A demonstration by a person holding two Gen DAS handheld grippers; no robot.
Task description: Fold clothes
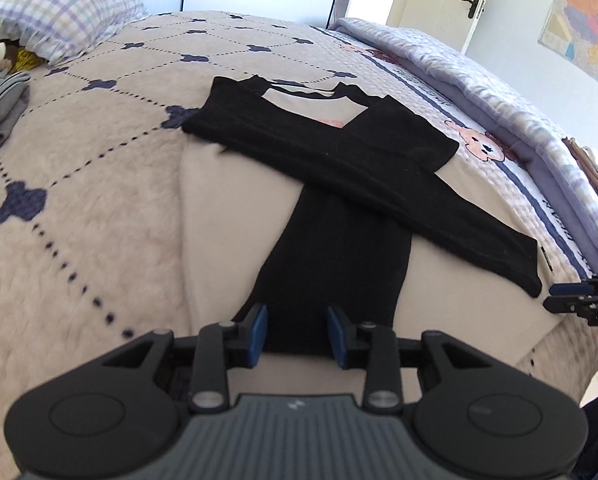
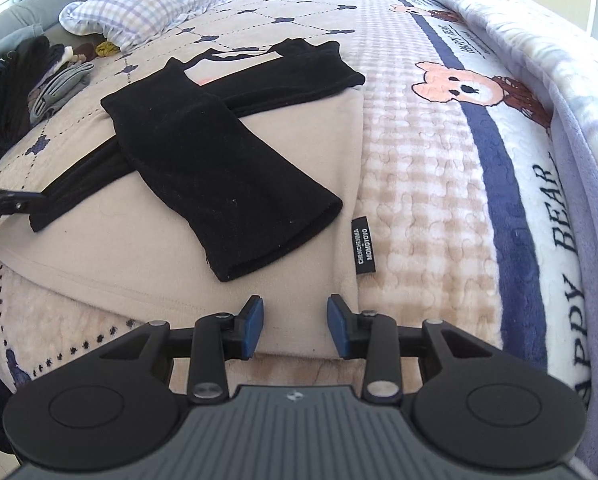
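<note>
- Step, as I read it: sleeves done, bottom-hem fold next. Beige sweatshirt [image 2: 291, 160] lies flat on the bed blanket [image 2: 419, 168], both black sleeves [image 2: 203, 148] crossed over the body.
- Left gripper [image 1: 297, 330]: jaws partly spread, nothing pinched; the cuff of one black sleeve [image 1: 331, 264] lies between and below the pads, apparently not pressed.
- Right gripper [image 2: 295, 326]: jaws partly spread, empty, hovering over the near right hem corner, beside the black side label [image 2: 363, 245].
- Both grippers tilt steeply down at the near edge.
- Next move likely calls for: drop each to the hem, pinch both layers, lift, carry towards the far collar [image 1: 299, 94].
- Checked pillow [image 2: 151, 0] and a clothes pile [image 2: 55, 84] sit far left, well apart.
</note>
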